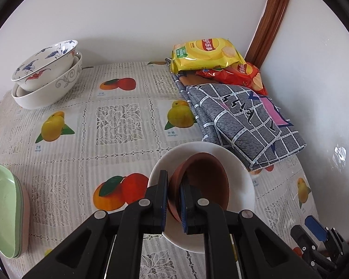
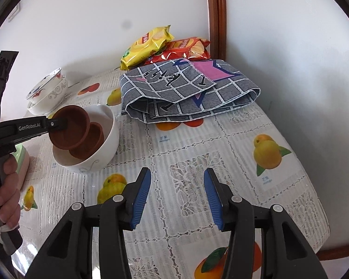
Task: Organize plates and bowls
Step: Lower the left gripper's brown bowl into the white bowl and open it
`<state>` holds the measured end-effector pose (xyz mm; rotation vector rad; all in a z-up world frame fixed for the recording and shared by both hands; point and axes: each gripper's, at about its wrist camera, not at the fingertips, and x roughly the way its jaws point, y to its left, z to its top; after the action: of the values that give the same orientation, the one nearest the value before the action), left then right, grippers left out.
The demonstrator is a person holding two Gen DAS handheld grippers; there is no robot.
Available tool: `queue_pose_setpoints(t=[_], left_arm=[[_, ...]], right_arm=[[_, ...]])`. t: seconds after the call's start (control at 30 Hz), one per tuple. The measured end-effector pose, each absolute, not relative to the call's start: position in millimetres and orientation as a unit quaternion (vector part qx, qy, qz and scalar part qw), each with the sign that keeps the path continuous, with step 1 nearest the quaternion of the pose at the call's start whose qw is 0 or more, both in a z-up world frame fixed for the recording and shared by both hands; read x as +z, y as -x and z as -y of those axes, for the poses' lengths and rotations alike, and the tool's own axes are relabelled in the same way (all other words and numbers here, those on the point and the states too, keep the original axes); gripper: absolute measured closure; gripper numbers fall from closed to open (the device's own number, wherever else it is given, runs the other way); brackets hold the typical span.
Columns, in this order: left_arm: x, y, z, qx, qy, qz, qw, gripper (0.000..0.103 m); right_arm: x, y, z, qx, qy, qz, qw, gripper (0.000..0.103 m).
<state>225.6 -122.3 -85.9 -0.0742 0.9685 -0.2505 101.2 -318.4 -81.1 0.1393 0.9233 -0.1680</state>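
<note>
Your left gripper [image 1: 174, 200] is clamped on the rim of a brown bowl [image 1: 207, 181], one finger outside the wall and one inside, holding it tilted over the white bowl [image 1: 242, 186] that serves as the landmark here. In the right wrist view, a second brown bowl [image 2: 90, 141] already lies inside the white bowl, and the held one leans against it. Your right gripper [image 2: 176, 200] hangs with its blue-padded jaws apart and nothing between them, above the fruit-print tablecloth [image 2: 244, 162] to the right of the white bowl. Behind the white bowl and to its right lies a folded grey checked cloth [image 1: 244, 121]; beyond that, against the wall, sit a yellow crisp packet [image 1: 204, 53] and a red crisp packet [image 1: 242, 74]. Far to the left of the white bowl, near the wall, stand two stacked patterned bowls [image 1: 46, 76]. Nearer you on the left, at the table edge, lies a stack of pale green plates [image 1: 4, 209]. Your hand [image 2: 7, 193] grips the left tool's handle.
</note>
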Motion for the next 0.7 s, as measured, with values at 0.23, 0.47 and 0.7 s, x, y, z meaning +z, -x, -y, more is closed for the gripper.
queue_pose_setpoints(t=[0.23, 0.47, 0.7], left_arm=[[-94, -232, 127, -0.13, 0.039, -0.474, 0.87, 0.092], [-98, -234, 129, -0.145, 0.044, -0.478, 0.865, 0.092], [-103, -236, 131, -0.152, 0.047, -0.484, 0.86, 0.092]], right_arm=[[-85, -109, 317, -0.08, -0.07, -0.445, 0.889, 0.056], [-94, -113, 315, -0.075, -0.074, -0.461, 0.881, 0.056], [-96, -112, 319, -0.078, -0.082, -0.466, 0.877, 0.056]])
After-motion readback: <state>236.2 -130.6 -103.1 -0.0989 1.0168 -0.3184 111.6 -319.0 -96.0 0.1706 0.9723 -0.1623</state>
